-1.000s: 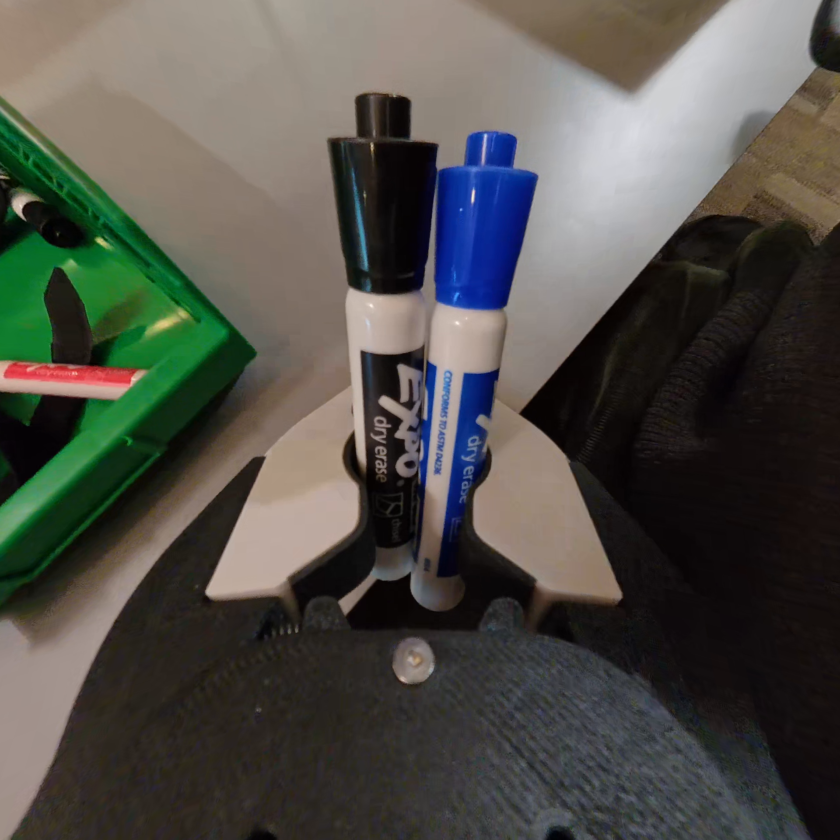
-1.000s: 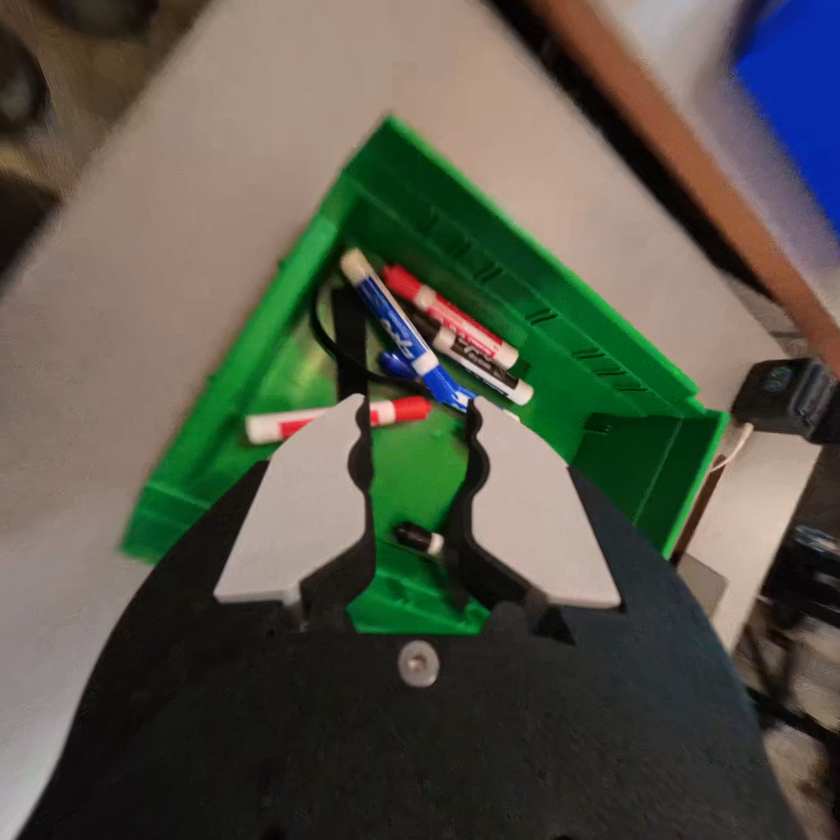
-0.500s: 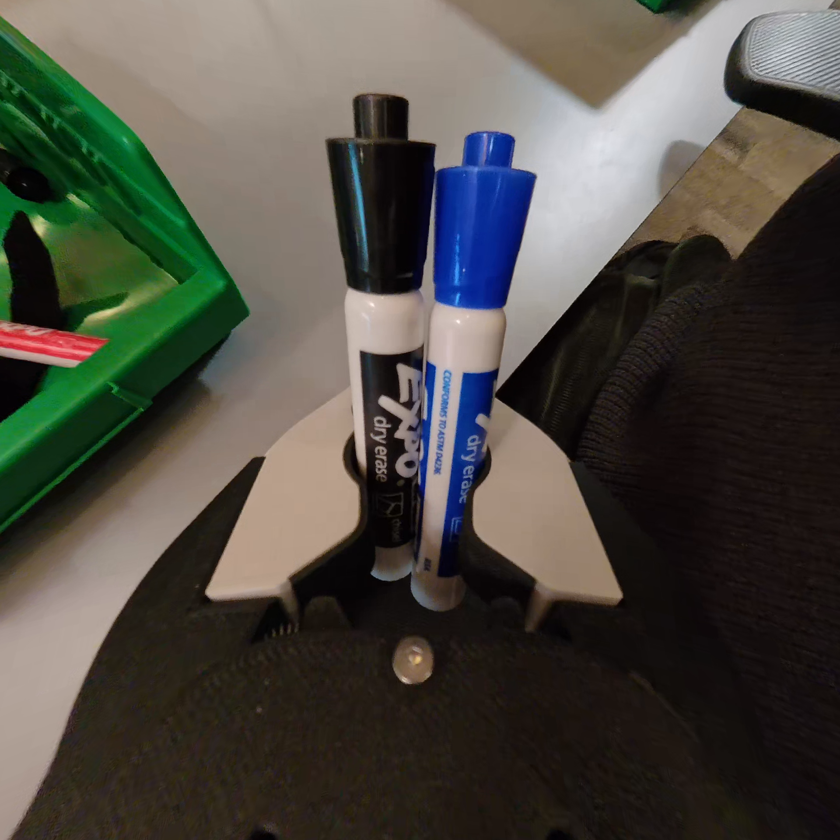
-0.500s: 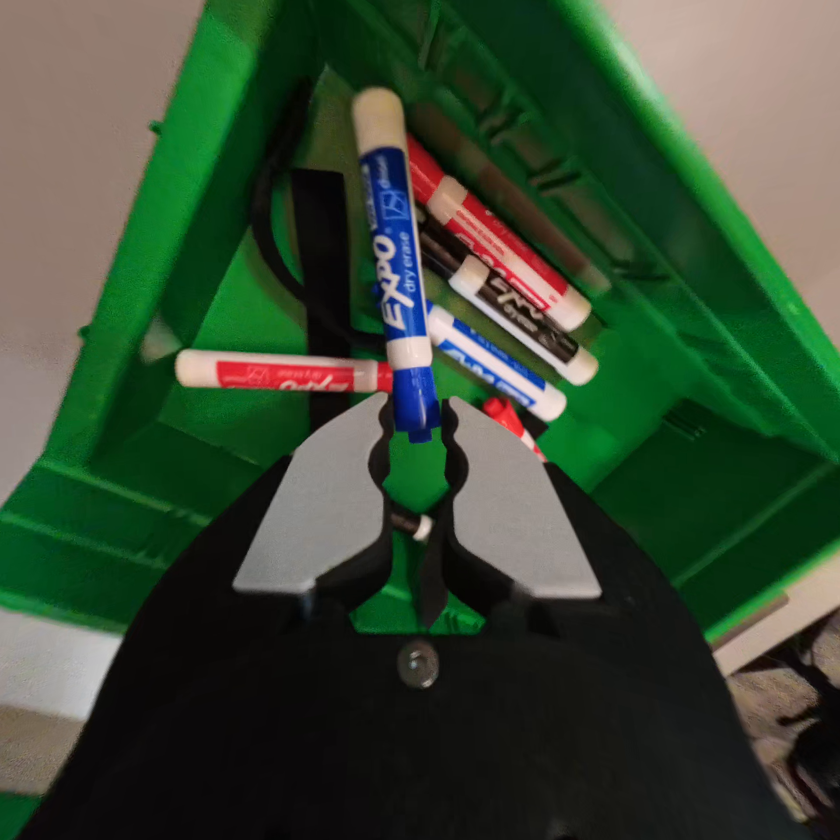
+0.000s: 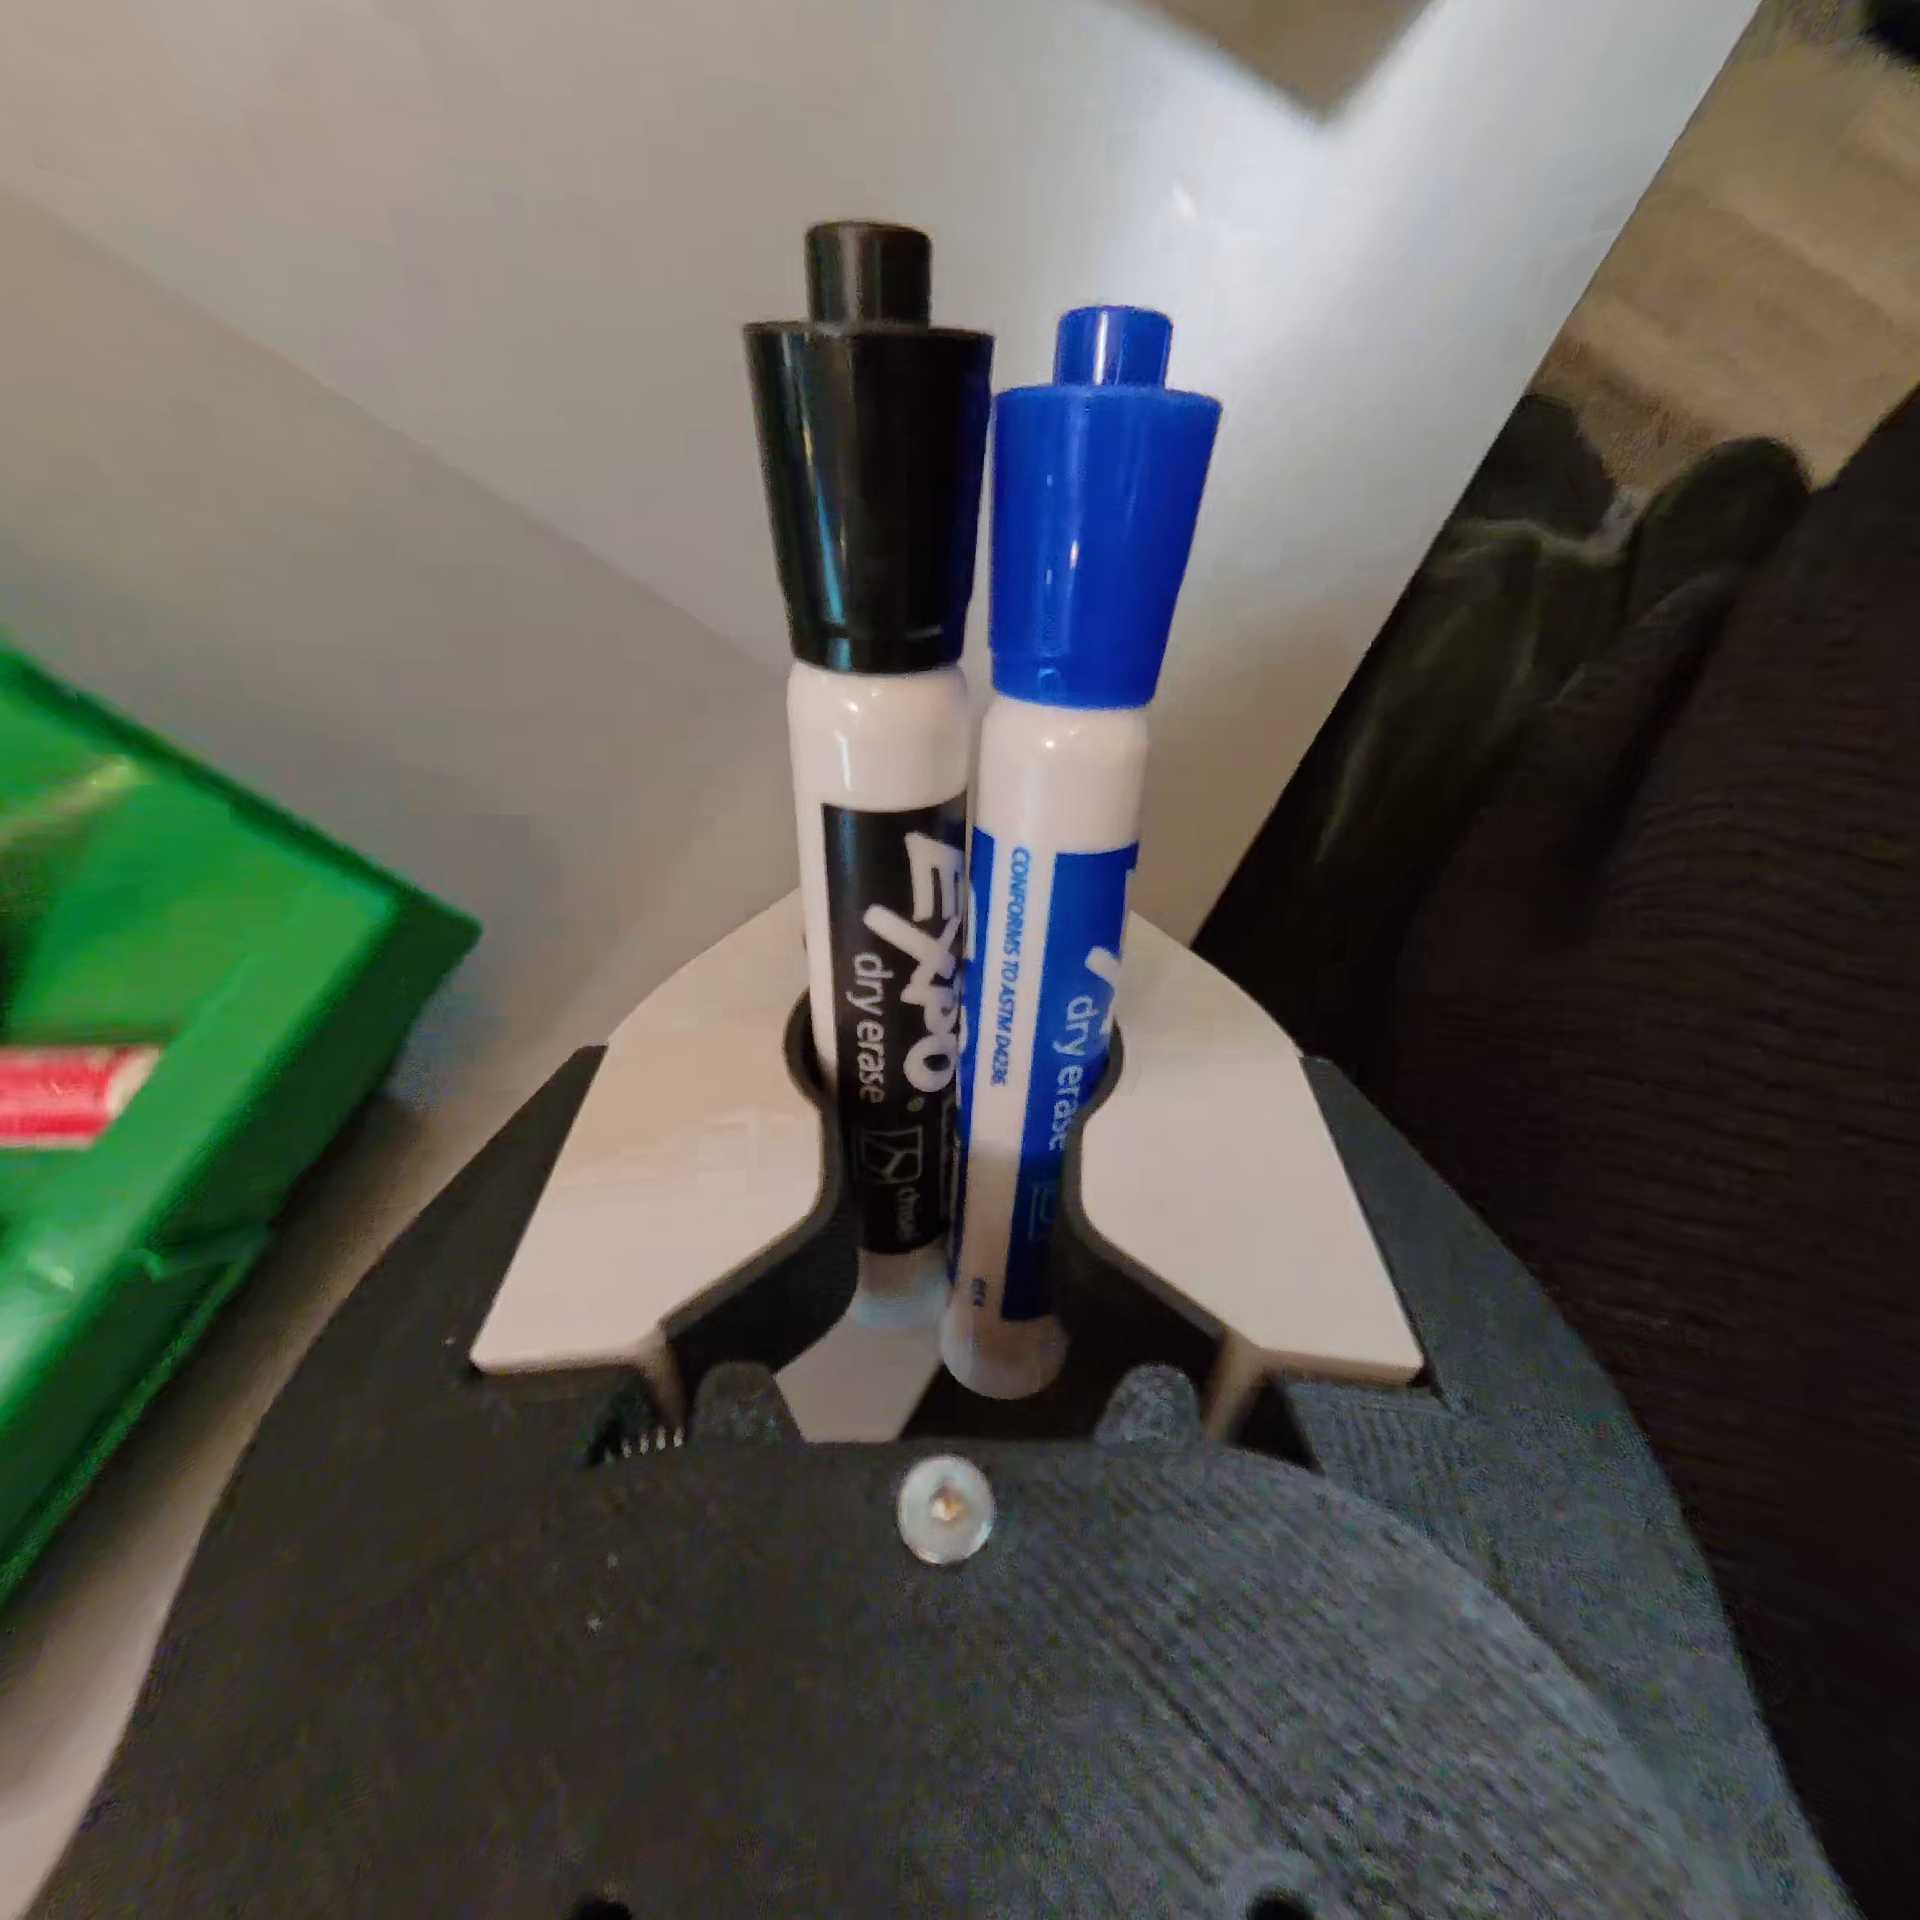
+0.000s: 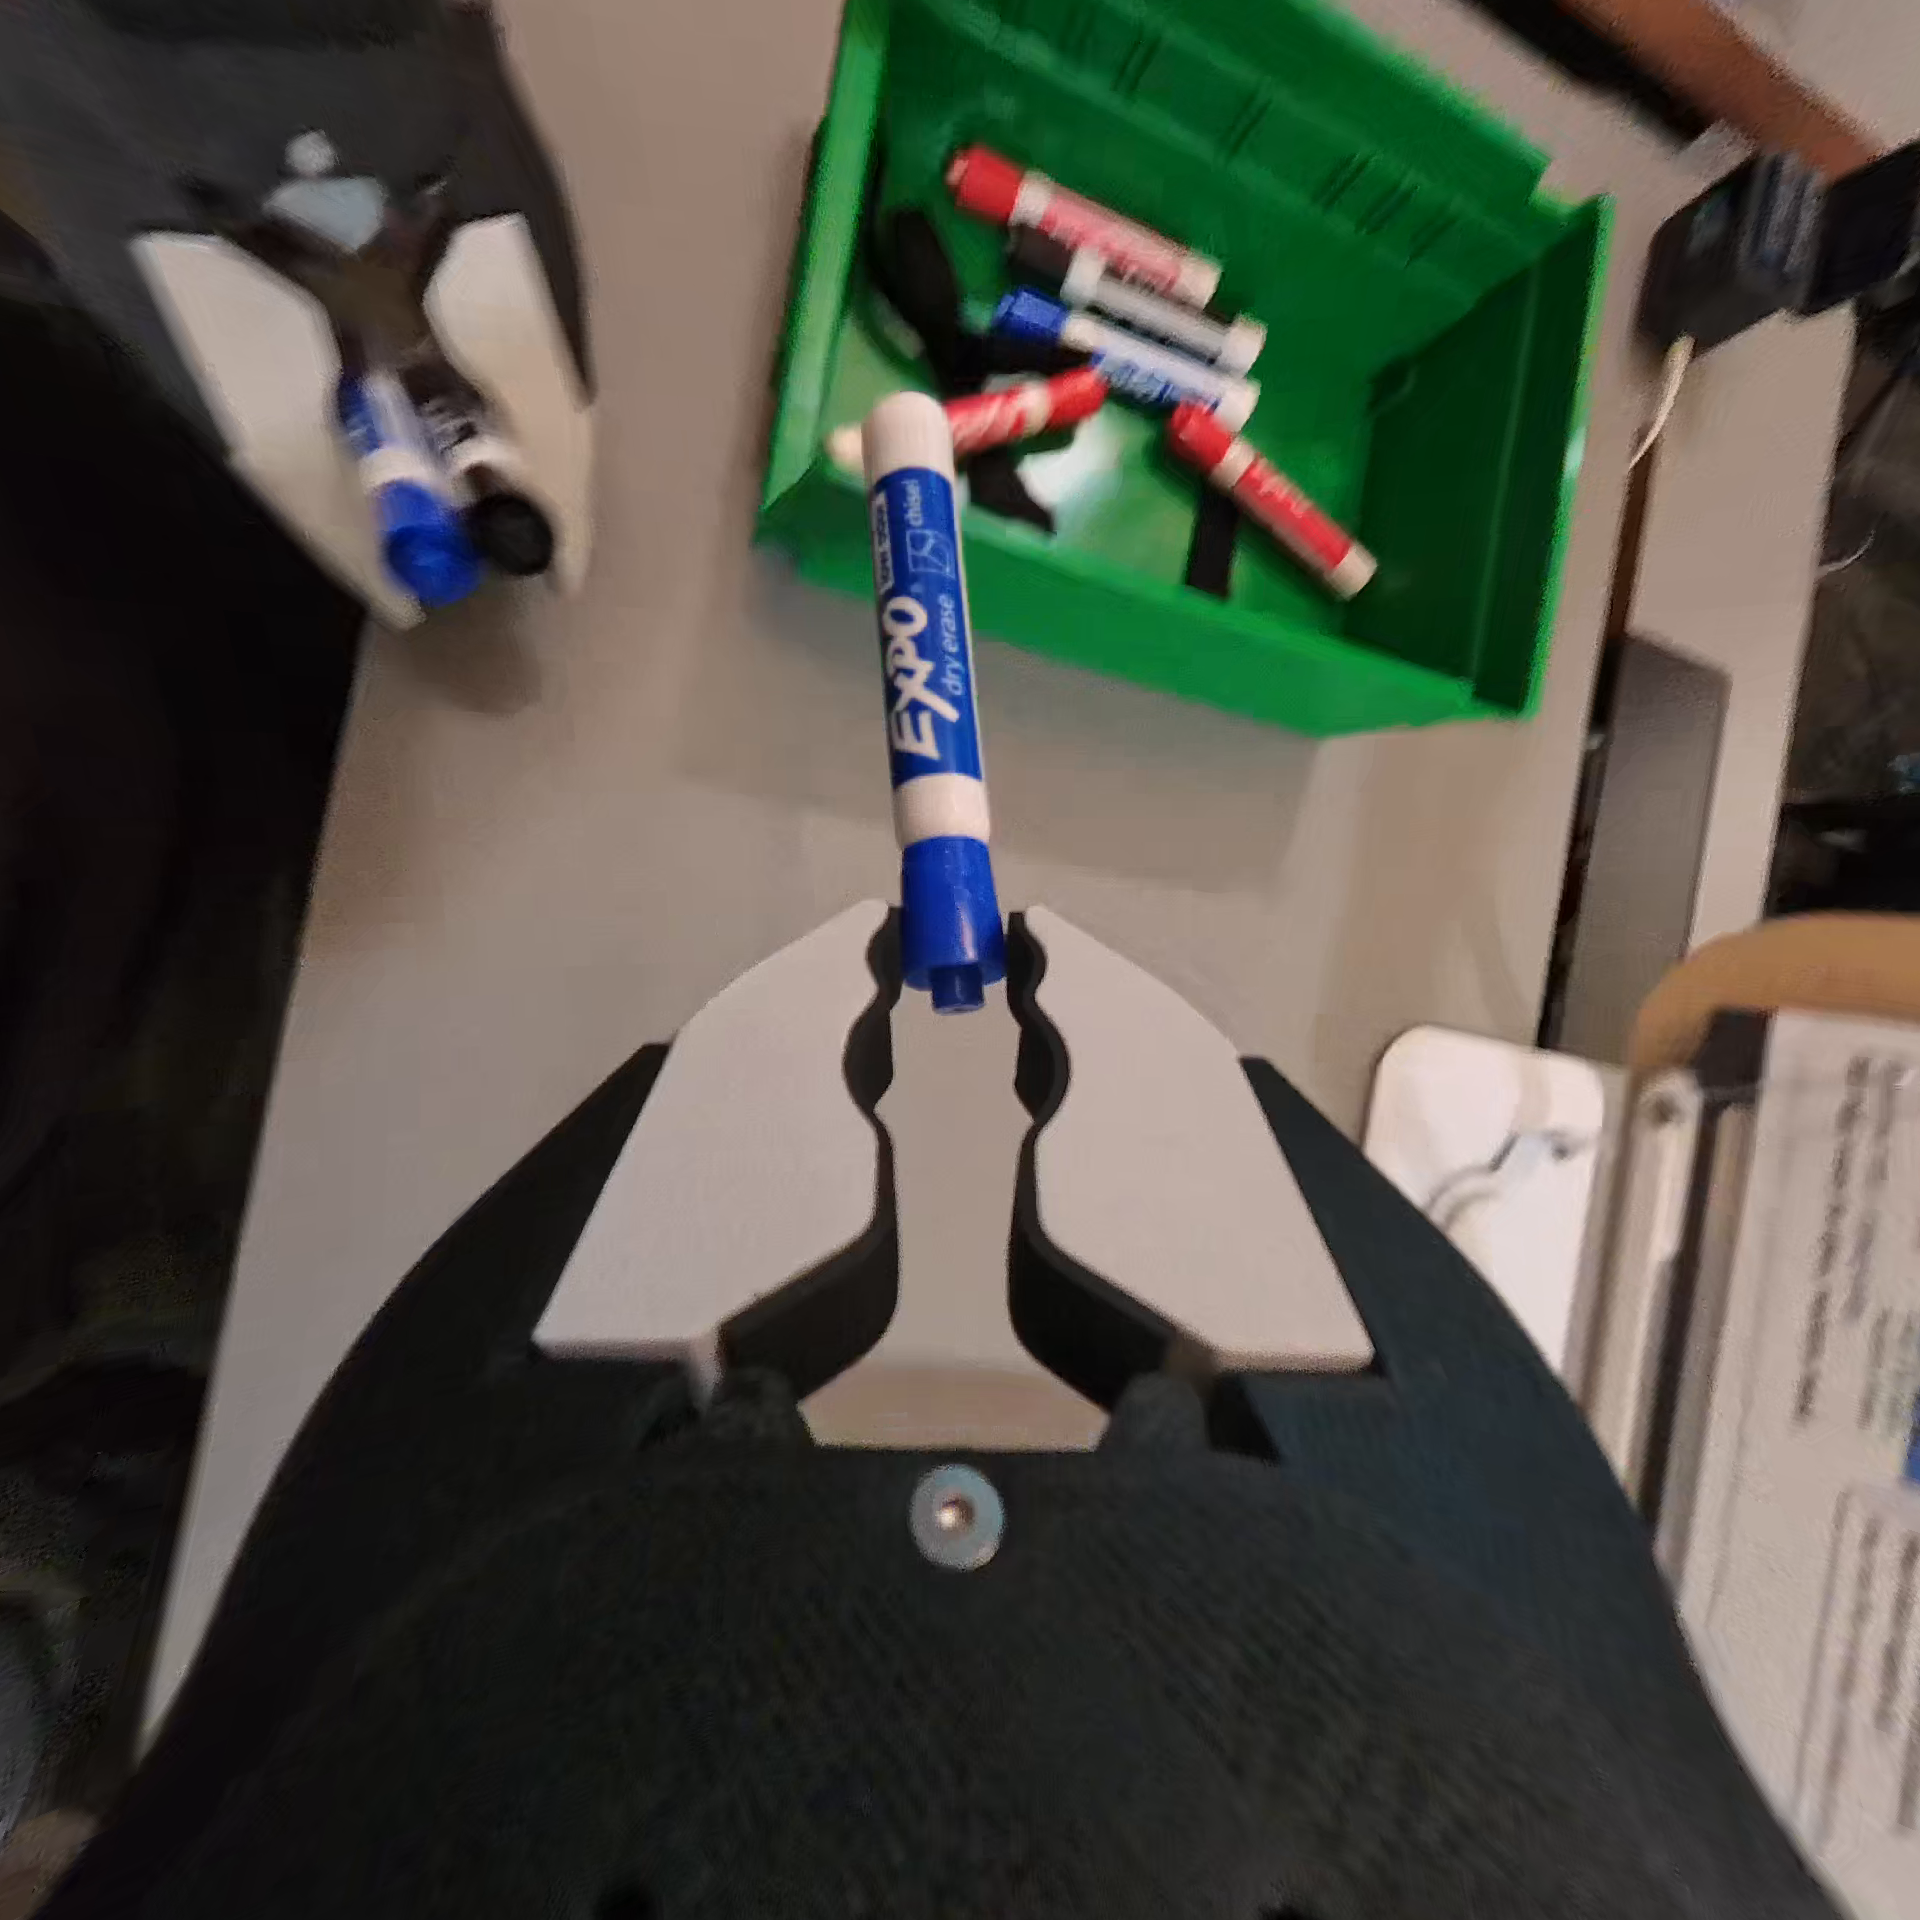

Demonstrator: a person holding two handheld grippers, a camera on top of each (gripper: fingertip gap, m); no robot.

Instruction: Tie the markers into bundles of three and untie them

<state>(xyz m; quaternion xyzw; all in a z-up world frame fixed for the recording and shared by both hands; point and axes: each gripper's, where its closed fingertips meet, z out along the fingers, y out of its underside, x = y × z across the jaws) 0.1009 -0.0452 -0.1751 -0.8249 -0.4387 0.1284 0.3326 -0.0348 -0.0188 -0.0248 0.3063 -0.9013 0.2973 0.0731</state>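
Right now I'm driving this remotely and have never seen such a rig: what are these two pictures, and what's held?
Each picture comes from a camera on a hand-held two-finger gripper, looking along its fingers. The left gripper is shut on two capped dry-erase markers side by side: a black marker and a blue marker. The right gripper pinches another blue marker by its cap above the pale table. A green bin holding red, blue and black markers sits on the table.
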